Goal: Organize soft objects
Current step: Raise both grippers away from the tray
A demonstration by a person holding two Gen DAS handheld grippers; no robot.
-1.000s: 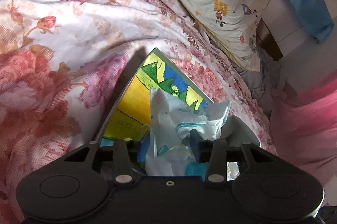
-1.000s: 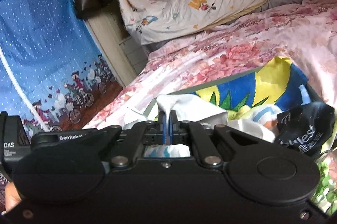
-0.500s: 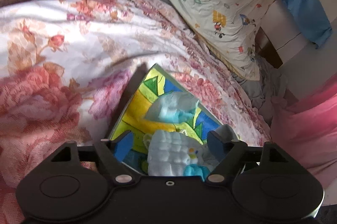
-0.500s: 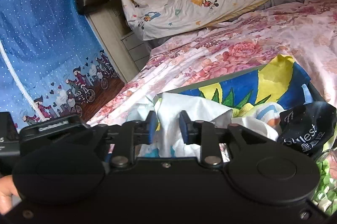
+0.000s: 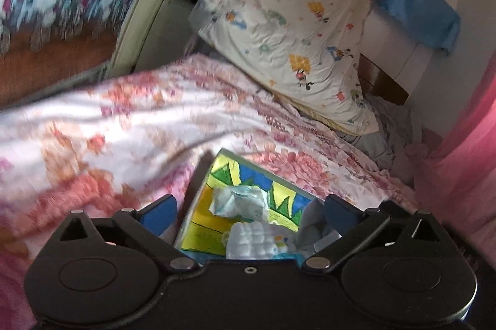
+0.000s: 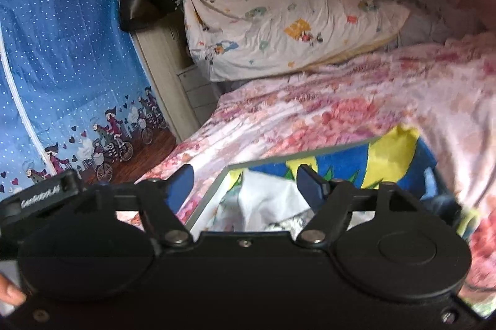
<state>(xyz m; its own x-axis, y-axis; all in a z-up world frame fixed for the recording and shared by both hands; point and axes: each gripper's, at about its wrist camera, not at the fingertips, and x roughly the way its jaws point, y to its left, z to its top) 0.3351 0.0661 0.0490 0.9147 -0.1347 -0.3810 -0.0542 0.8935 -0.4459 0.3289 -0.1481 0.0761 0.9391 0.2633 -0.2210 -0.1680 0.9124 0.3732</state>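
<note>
Both grippers have their fingers apart, and nothing is held. On the left gripper (image 5: pixel 249 210) the jaws have just been opening and now stand very wide, above the box (image 5: pixel 203 229). On the right gripper (image 6: pixel 245 184) the jaws have just been opening too, less wide, and the white cloth (image 6: pixel 266 203) lies below the gap with no pad pressing on it.

That box sits on the flowered quilt (image 5: pixel 130 125), and its walls are bright yellow, blue and green. Inside it lie the soft things: a crumpled pale blue piece (image 5: pixel 240 201), a puffy white and blue bundle (image 5: pixel 252 243), and some grey cloth (image 5: pixel 314 232) by the right wall. From the right camera, something dark (image 6: pixel 441 203) shows at the far end of the box, but it is too blurry to name.

All these look very light and floppy. They will squash flat when pinched and hang down when lifted. They should not break or slip much, because cloth catches on the pads. A loose corner may drag other pieces along, though.

My guess is the best place to grab is a thick fold or bunched lump near the middle, not a thin edge. Close the fingers almost fully, since the stuff is so thin.

A big cartoon pillow (image 5: pixel 297 29) leans at the head of the bed, well apart from the box.
</note>
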